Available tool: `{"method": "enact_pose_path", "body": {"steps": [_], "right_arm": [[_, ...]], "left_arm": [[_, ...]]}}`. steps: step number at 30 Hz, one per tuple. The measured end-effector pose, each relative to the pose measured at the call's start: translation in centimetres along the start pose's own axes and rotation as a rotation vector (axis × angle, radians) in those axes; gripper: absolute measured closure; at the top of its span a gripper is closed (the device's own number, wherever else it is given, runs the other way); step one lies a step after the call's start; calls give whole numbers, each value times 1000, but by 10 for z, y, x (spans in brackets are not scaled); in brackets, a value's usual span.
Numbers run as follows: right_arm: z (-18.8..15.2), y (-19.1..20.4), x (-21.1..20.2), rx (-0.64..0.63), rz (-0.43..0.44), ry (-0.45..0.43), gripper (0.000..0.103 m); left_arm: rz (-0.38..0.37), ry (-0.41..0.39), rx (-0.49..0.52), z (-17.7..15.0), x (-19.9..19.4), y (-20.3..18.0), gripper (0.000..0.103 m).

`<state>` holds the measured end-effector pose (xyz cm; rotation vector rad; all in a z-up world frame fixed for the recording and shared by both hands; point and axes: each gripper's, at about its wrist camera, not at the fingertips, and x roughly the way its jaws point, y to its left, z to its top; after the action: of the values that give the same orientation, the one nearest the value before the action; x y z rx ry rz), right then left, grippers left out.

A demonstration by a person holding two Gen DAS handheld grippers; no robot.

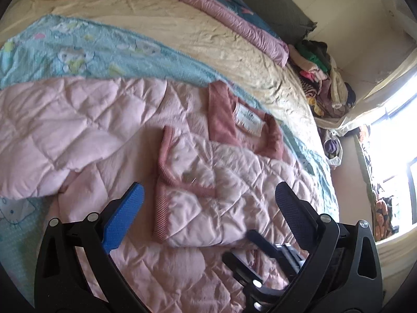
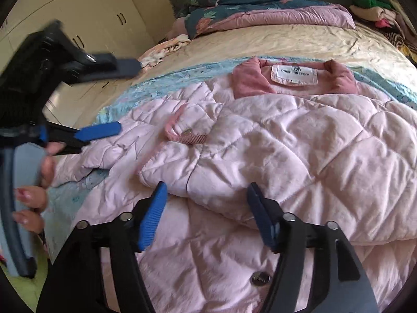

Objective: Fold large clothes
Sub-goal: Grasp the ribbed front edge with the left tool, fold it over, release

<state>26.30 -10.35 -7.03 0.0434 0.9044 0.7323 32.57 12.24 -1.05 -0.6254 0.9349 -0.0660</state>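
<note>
A pale pink quilted jacket (image 2: 299, 140) lies spread on the bed, its darker pink collar and white label (image 2: 294, 74) at the far end. One sleeve with a ribbed cuff (image 2: 187, 138) is folded across the body. My right gripper (image 2: 207, 186) is open just over the near edge of the folded part, with no fabric pinched. My left gripper (image 1: 208, 194) is open above the folded sleeve (image 1: 198, 195), holding nothing. In the right wrist view the left gripper (image 2: 130, 96) hangs at the jacket's left side, a hand (image 2: 34, 182) on its handle. The right gripper (image 1: 239, 245) shows blurred at the bottom of the left wrist view.
Under the jacket lies a light blue cartoon blanket (image 1: 86, 52) on a cream sheet (image 1: 195, 34). A purple and teal duvet (image 2: 260, 13) is bunched at the headboard. A pile of clothes (image 1: 323, 78) sits at the bed's corner. White wardrobes (image 2: 86, 13) stand beyond the bed, a bright window (image 1: 396, 140) opposite.
</note>
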Motion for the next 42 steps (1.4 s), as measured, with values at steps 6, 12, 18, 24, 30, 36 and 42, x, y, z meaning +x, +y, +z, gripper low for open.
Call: {"method": "enact_pose_path", "body": {"steps": [6, 12, 18, 24, 30, 36, 42], "right_arm": [[-7, -19, -39, 45, -36, -37, 34], [-15, -48, -76, 106, -125, -81, 33], [-23, -88, -101, 209, -187, -116, 32], [-26, -120, -130, 286, -238, -174, 32], [-27, -140, -134, 322, -280, -176, 32], [-22, -150, -115, 333, -301, -121, 32], [-25, -167, -85, 380, -335, -8, 31]], "left_arm": [[38, 83, -47, -17, 30, 19, 8], [86, 73, -4, -30, 48, 19, 46], [198, 15, 257, -33, 46, -21, 83], [128, -122, 266, -7, -3, -28, 89], [187, -88, 255, -8, 13, -7, 89], [245, -9, 244, -28, 43, 23, 89], [245, -1, 253, -31, 42, 26, 88]]}}
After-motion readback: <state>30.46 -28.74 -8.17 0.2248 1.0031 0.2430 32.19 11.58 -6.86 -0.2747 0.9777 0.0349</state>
